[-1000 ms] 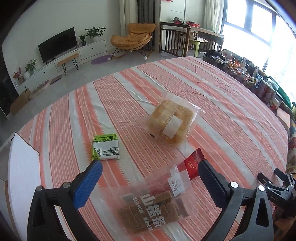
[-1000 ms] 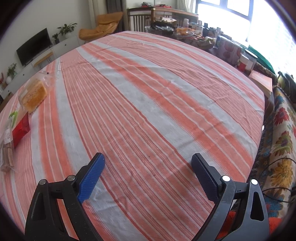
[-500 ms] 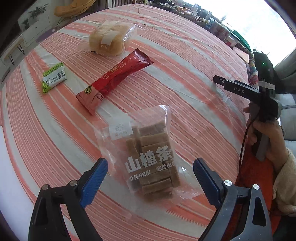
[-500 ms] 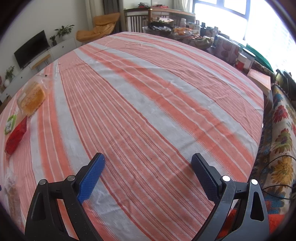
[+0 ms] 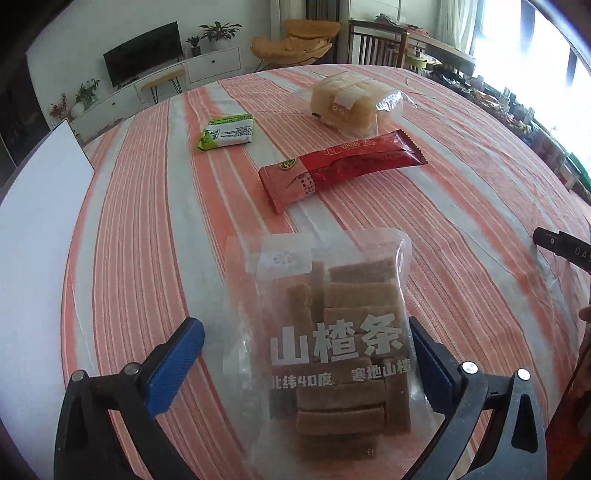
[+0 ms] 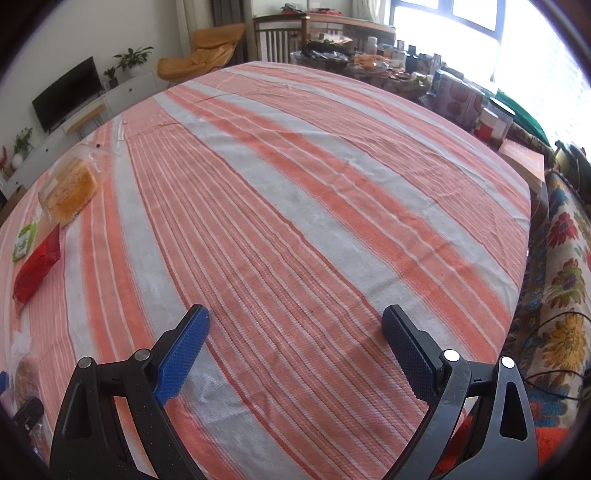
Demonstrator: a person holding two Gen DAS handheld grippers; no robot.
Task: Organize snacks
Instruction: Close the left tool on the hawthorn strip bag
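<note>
Left wrist view: the hawthorn-strip bag (image 5: pixel 332 343) lies on the worktop (image 5: pixel 147 229) between the left claw's (image 5: pixel 306 354) opening jaws, long axis pointing away; right claw (image 6: pixel 295 347) gapes empty, well apart.

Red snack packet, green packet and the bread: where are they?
red snack packet (image 5: pixel 343 168), left wrist view, wrapper's middle
green packet (image 5: pixel 227 132), left wrist view, label
bread (image 5: pixel 349 103), left wrist view, loaf's side

Light: strong daylight admitted through the large blown-out window (image 6: pixel 461 14) at upper right | Glare: panes washed white | Shadows: soft, faint on the orange-and-white striped cloth worktop (image 6: pixel 295 221) | Distortion: heavy fisheye bending, corners blackened | Focus: mostly sharp, edges softened
</note>
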